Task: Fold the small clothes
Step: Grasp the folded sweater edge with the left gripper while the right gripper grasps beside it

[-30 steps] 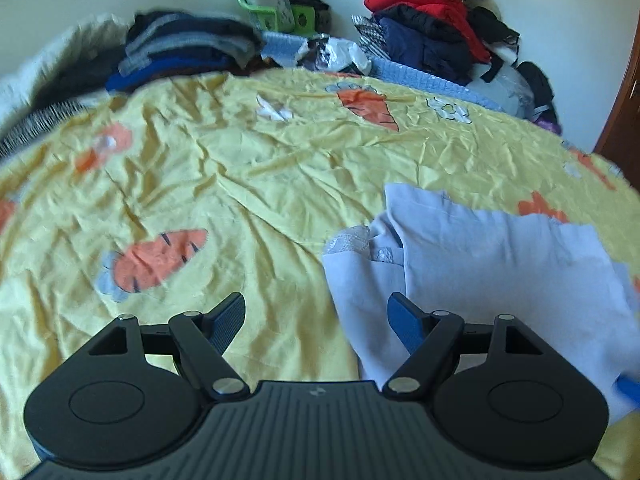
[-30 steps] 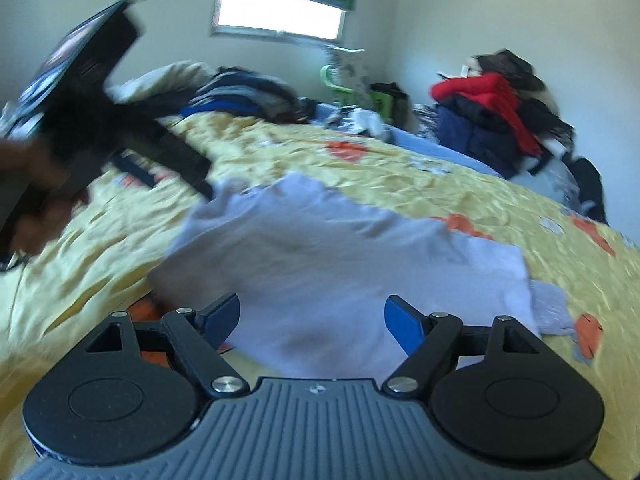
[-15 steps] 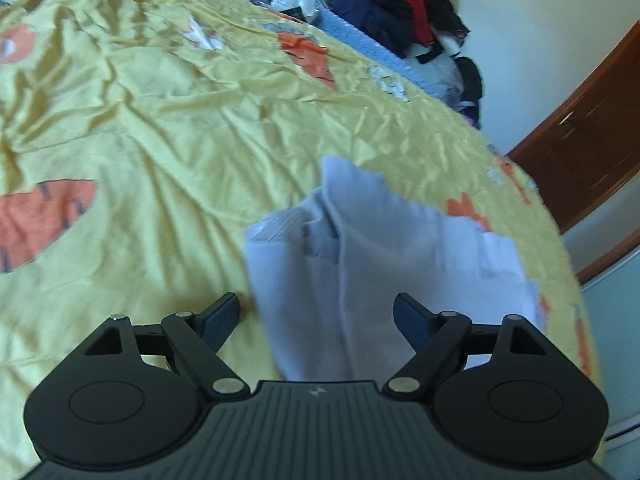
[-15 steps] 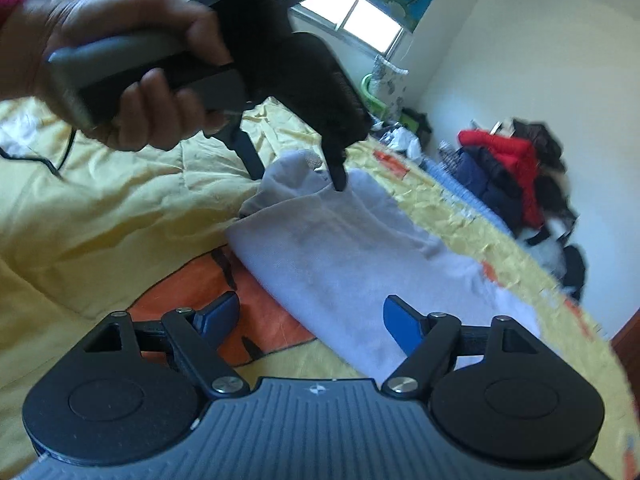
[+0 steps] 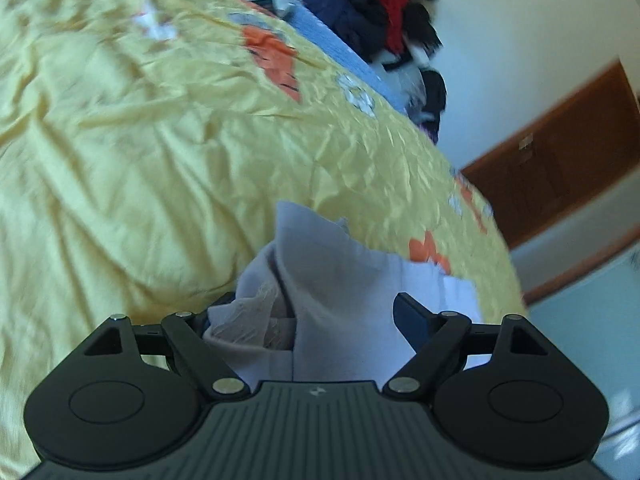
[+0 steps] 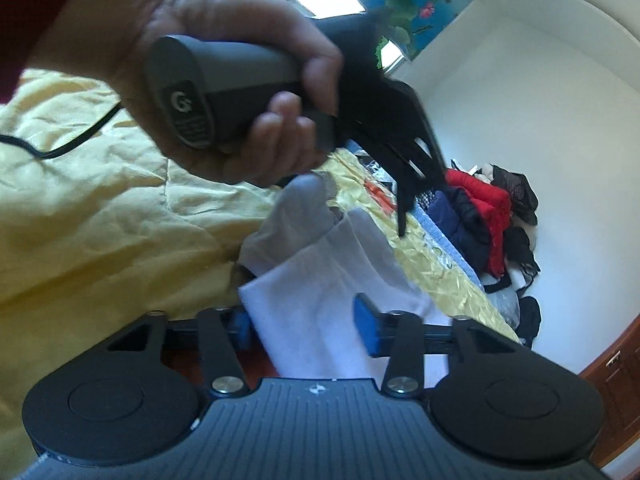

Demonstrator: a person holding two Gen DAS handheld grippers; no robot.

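Note:
A small pale lilac garment [image 5: 340,276] lies folded on the yellow carrot-print bedspread [image 5: 120,160]. My left gripper [image 5: 316,316] is open, its jaws straddling the garment's near end, where a lacy waistband shows; the left finger is partly hidden by cloth. In the right wrist view the same garment [image 6: 320,280] runs between the jaws of my right gripper [image 6: 306,328], which is open around its near edge. The left gripper, held by a hand [image 6: 240,80], hovers over the garment's far end in that view.
A pile of red, navy and black clothes [image 5: 376,4] sits at the bed's far edge by the white wall, also in the right wrist view [image 6: 488,216]. A brown wooden door [image 5: 560,152] stands to the right. A black cable [image 6: 60,148] crosses the bedspread.
Both grippers have moved in closer onto the garment, so cloth now lies between each pair of open jaws. The left gripper has tilted and swung right.

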